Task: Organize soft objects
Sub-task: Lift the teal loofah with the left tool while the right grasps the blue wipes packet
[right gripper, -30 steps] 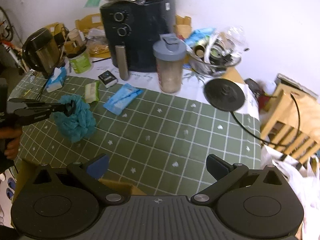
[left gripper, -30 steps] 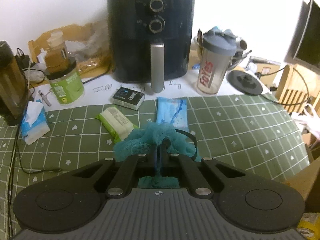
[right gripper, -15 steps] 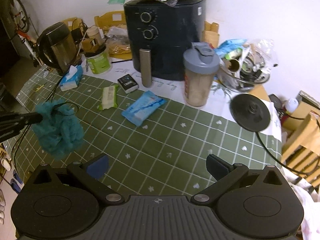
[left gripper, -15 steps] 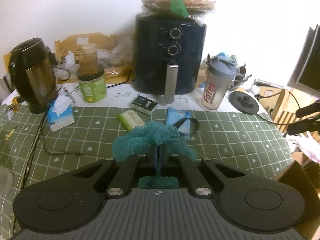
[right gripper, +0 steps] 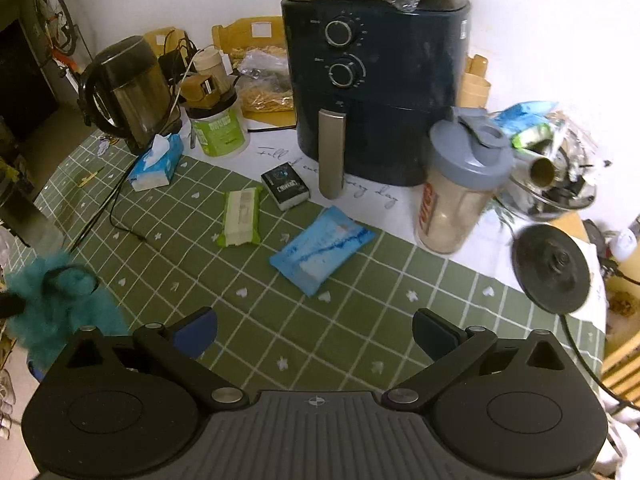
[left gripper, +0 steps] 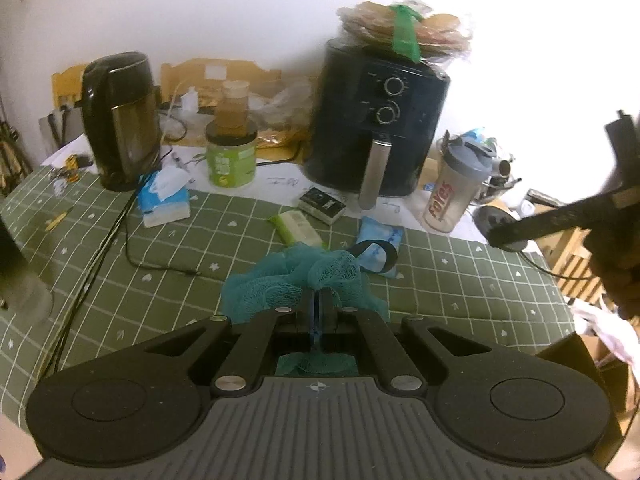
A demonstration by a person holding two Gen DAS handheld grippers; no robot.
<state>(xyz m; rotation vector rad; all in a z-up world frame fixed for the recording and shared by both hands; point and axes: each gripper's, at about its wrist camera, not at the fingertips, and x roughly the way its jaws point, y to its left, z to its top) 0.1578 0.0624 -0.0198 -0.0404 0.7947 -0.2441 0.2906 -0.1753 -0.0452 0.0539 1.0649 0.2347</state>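
Observation:
My left gripper is shut on a teal mesh bath sponge with a black loop and holds it above the green checked tablecloth. The sponge also shows at the left edge of the right wrist view. My right gripper is open and empty above the cloth; it shows at the right of the left wrist view. A blue wipes pack, a green wipes pack and a blue tissue pack lie on the cloth.
A dark air fryer stands at the back with a shaker bottle, a black kettle, a green tub and a small black box. A kettle base and cables lie on the right. A cardboard box corner is right of the table.
My left gripper has lifted and drawn back to the left with the sponge. My right gripper has moved left and forward towards the wipes packs.

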